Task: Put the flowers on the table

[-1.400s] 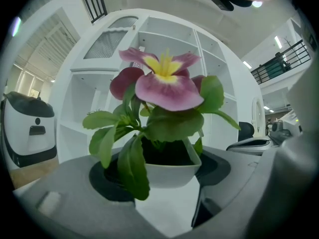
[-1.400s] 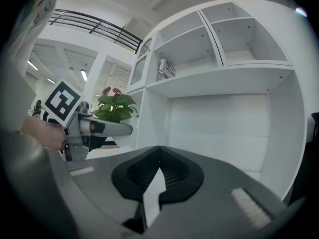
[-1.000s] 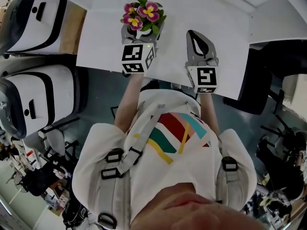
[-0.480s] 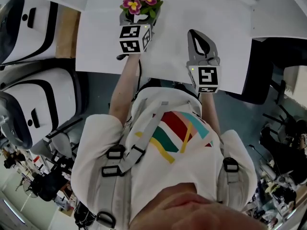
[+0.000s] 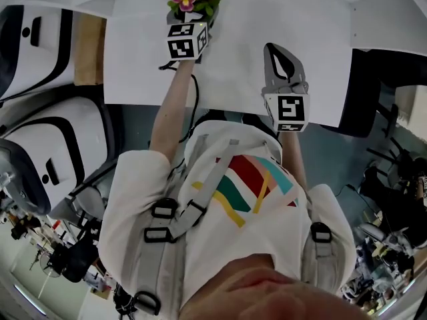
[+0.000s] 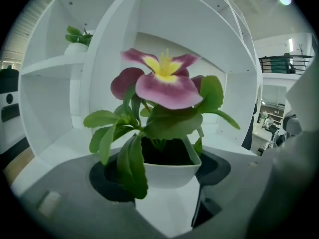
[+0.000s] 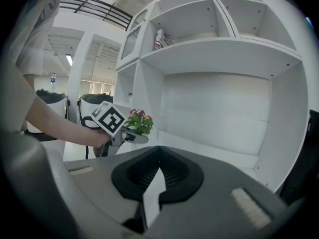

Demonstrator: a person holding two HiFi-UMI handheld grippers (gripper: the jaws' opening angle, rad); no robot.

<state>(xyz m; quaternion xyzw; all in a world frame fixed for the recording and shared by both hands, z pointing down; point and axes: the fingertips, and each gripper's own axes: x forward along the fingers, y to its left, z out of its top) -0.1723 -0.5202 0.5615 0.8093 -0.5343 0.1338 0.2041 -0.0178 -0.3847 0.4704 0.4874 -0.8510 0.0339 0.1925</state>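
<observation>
White pot (image 6: pixel 167 176) of pink flowers (image 6: pixel 162 81) sits clamped in the left gripper (image 5: pixel 190 22); the right gripper (image 7: pixel 158 156) is closed, empty.

The left arm (image 5: pixel 170 109) is stretched forward, bare to the shoulder, and the left gripper (image 5: pixel 189 20) is held farther out than the right, its jaws clamped on a white flower pot (image 6: pixel 168 172). The right gripper (image 5: pixel 274 48) is kept nearer the torso, jaws drawn together, tips touching.

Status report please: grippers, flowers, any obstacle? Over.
Left gripper shut on flower pot. Right gripper shut, empty. Pot over white table; shelf unit just ahead.
</observation>
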